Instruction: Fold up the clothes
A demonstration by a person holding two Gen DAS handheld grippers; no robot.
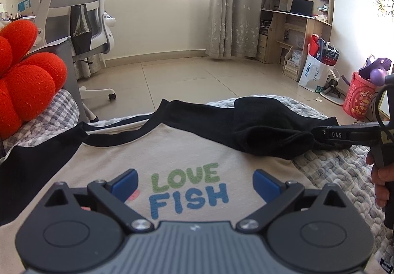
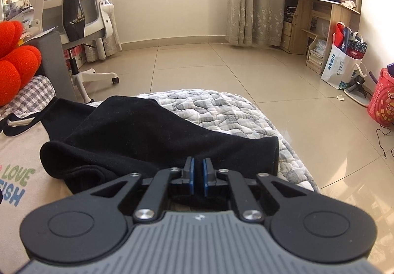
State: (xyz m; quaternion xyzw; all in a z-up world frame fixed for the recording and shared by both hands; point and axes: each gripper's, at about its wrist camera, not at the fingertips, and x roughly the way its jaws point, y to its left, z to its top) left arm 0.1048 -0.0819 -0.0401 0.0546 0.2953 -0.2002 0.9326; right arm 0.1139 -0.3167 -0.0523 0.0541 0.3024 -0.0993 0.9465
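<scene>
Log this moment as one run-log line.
task: fold clothes | left gripper: open above shirt | right gripper: shut on sleeve | folding: not yet done

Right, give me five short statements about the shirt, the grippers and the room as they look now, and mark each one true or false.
1. The left gripper is open above the shirt's LOVE FISH print. True.
2. The right gripper stands wide open over bare floor. False: its blue pads are nearly together at the edge of the black sleeve.
3. The shirt's body is beige and its sleeves are black. True.
4. The red plush cushion lies to the right of the shirt. False: it sits to the left.
5. The office chair is black. False: it has a white frame with grey mesh.
</scene>
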